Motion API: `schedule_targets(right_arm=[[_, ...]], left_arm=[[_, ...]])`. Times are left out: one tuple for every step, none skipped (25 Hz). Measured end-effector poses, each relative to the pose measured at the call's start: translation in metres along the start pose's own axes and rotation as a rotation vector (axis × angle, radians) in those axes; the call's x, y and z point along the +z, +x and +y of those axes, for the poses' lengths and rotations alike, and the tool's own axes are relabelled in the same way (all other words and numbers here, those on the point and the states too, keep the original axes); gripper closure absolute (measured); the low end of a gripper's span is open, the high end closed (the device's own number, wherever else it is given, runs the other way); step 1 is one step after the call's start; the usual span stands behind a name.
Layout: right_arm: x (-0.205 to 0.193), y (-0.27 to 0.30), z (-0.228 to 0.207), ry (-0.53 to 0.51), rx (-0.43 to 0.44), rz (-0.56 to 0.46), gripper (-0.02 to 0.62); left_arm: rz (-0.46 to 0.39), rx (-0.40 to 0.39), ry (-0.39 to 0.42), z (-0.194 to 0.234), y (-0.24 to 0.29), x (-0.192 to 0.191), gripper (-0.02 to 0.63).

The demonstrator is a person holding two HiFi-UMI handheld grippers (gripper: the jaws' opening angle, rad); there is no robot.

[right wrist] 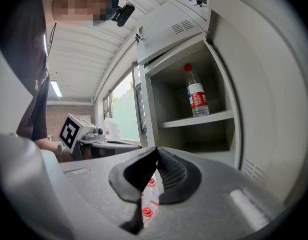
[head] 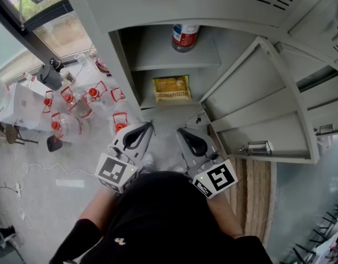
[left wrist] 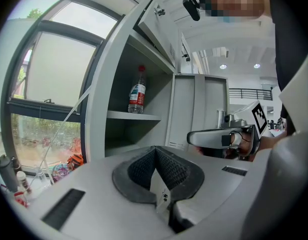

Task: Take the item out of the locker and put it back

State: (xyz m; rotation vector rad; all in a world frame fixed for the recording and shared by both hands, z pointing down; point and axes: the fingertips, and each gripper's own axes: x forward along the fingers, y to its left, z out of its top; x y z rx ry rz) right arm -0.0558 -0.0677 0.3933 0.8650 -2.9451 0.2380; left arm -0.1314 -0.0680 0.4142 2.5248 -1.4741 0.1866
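The locker [head: 125, 65] stands open, its door [head: 267, 109] swung right. A bottle [head: 184, 37] stands on the upper shelf [head: 155, 56], with a yellow packet [head: 171, 88] on the shelf below. Both lie far beyond the left hand-held gripper [head: 148, 126] and the right hand-held gripper [head: 181, 131]. These hover side by side near the person, jaws together and empty. One should probably open before entering, go in level, and close on the bottle's body, not its cap.

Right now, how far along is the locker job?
Done: the door stands open. In hand: nothing; the left gripper and the right gripper are shut and empty, in front of the locker. Left: the bottle stands on the upper shelf and the packet lies below, so both steps seem yet to come.
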Motion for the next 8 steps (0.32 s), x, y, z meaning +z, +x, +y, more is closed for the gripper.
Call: schedule_targets(right_arm=[[-0.0002,-0.0004,0.0000,0.000,-0.001,0.000,0.598],[-0.0004,-0.0008,-0.0001,0.000,-0.002,0.000,0.598],[-0.0005,-0.0013,-0.0001,0.001,-0.003,0.000,0.598],[-0.0007,-0.0019,-0.0001,0.001,-0.004,0.000,0.598],[-0.0009,-0.0025,-0.0002,0.002,-0.005,0.000,0.598],[-0.0012,-0.0033,-0.0003,0.003,-0.007,0.001,0.598],[-0.0014,-0.0041,-0.0005,0.004,-0.008,0.001,0.598],[-0.0017,-0.0049,-0.0007,0.005,-0.010,0.002,0.598]], left_arm=[[-0.001,-0.001,0.007,0.0000,0.0004,-0.0003,0.592],[-0.001,0.001,0.018,0.0005,0.0007,-0.0006,0.592],[-0.001,0.002,0.026,0.0006,0.0009,-0.0008,0.592],[-0.001,0.002,0.030,0.0003,0.0010,-0.0011,0.592],[0.002,0.003,0.029,-0.0002,0.0009,-0.0017,0.592],[0.006,0.004,0.025,-0.0006,0.0006,-0.0028,0.592],[0.011,0.005,0.021,-0.0011,0.0002,-0.0041,0.592],[0.017,0.006,0.017,-0.0015,-0.0001,-0.0054,0.592]])
